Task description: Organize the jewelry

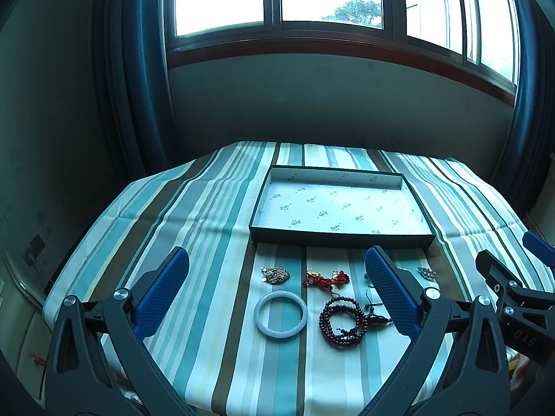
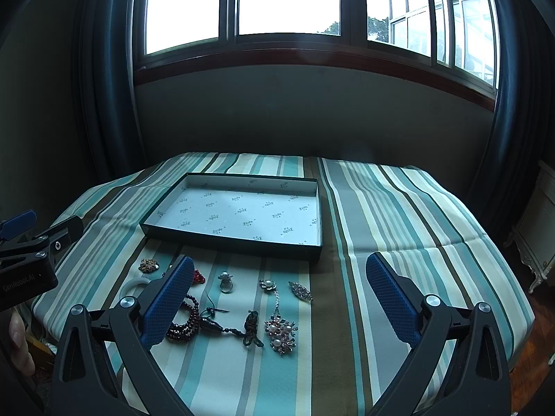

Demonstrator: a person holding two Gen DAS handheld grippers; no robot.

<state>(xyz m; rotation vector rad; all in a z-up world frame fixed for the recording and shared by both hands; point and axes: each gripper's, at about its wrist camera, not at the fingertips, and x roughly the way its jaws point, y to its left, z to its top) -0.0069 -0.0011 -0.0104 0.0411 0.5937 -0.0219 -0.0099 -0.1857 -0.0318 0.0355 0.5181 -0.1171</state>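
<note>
Striped teal, cream and brown cloth covers the bench [image 1: 194,215]. Jewelry lies loose on it, just in front of the tray: smooth pale bangle [image 1: 280,314], dark red bead strand [image 1: 341,320] coiled in loops, red knotted cord piece [image 1: 324,279], small gold-toned cluster [image 1: 275,274], pearl ring [image 2: 226,282], flat rhinestone brooch [image 2: 300,290], pearl-and-crystal flower brooch [image 2: 281,334]. Shallow dark green tray [image 1: 341,237], rectangular, white printed-paper lining, nothing inside. Left tool [image 1: 277,289] spread wide over the bangle and beads, gripping nothing. Right tool [image 2: 280,293] also spread wide, unloaded. Blue finger pads [image 1: 392,289] are textured.
</note>
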